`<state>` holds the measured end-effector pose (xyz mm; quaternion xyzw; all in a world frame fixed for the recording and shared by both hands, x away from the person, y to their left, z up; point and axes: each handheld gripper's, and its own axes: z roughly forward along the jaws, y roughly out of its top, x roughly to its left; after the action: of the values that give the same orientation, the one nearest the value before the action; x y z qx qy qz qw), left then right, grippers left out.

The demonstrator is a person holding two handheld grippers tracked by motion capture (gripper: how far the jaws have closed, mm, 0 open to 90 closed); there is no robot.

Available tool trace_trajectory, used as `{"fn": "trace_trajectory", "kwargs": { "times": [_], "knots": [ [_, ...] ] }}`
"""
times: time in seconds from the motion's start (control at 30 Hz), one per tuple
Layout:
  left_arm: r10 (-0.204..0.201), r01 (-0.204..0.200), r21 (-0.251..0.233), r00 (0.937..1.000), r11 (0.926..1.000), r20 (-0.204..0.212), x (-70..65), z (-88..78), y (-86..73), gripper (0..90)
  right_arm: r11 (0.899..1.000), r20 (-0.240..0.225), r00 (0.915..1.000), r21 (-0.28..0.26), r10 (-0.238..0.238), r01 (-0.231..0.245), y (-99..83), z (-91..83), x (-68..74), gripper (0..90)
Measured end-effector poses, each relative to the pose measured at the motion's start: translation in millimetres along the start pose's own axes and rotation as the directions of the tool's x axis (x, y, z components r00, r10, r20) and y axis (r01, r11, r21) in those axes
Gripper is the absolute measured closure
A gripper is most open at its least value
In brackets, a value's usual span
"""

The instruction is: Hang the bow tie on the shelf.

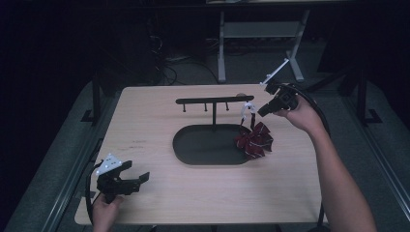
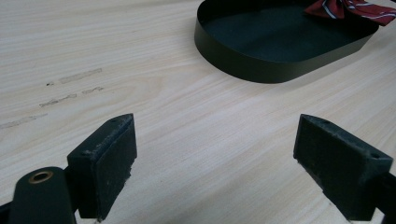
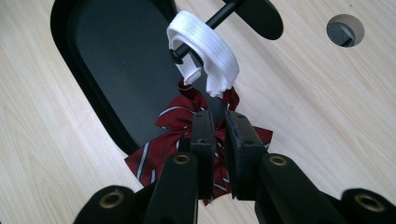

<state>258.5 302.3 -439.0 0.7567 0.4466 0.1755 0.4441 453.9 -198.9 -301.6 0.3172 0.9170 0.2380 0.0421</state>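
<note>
One bow tie [image 3: 187, 122] beneath right hand-held gripper [image 3: 219, 122]

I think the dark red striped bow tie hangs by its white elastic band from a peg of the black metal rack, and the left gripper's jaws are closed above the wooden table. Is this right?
Not quite. The dark red striped bow tie does hang by its white elastic band from a peg of the black metal rack, but the left gripper has its jaws wide open above the wooden table. The left gripper view shows this.
</note>
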Motion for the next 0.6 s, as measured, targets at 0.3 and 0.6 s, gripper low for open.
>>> {"fn": "trace_trajectory", "kwargs": {
  "times": [0.3,0.6],
  "knots": [
    [0.009,-0.009,0.003,1.0,1.0,0.002,-0.7,0.3,1.2,13.0,1.0,-0.021,0.9998,-0.001,-0.002,0.002,-2.5,5.9,0.3,79.1],
    [0.006,-0.006,0.007,1.0,1.0,0.0,-0.2,2.4,1.6,13.0,1.0,-0.039,0.9992,-0.008,0.012,-0.012,-8.7,7.2,-2.9,75.3]
  ]
}}
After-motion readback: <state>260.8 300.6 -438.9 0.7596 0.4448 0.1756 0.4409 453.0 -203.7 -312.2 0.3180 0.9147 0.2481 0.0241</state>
